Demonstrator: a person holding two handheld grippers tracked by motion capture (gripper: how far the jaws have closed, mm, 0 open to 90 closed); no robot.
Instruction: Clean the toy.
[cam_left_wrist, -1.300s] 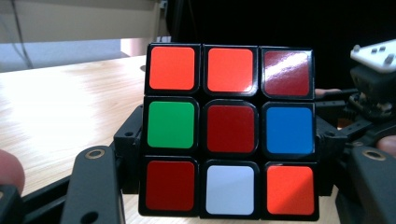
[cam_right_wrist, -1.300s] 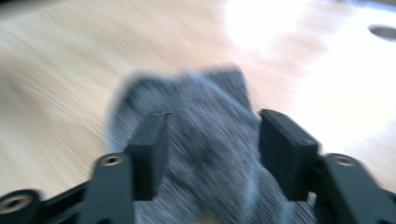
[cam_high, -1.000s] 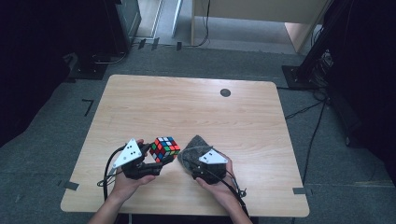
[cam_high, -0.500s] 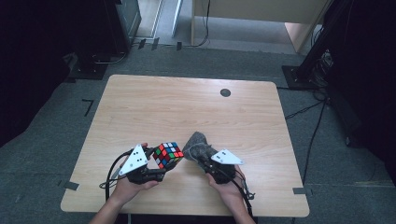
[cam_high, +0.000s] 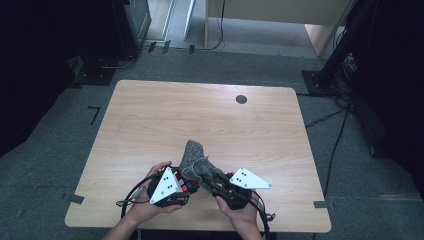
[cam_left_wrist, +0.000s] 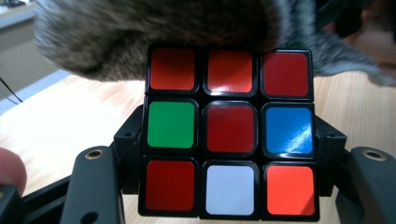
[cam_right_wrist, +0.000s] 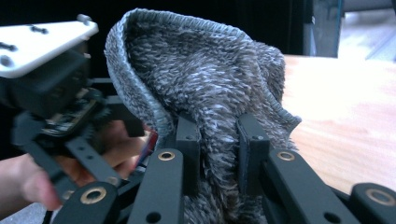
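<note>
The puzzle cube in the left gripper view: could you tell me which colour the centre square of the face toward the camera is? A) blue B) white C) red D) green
C: in the left gripper view the puzzle cube shows a dark red square in the middle of its facing side, with green on one side of it, blue on the other and white below it.

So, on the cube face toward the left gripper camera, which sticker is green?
The middle-row sticker at the picture's left; the other eight are red, blue, white or orange.
</note>
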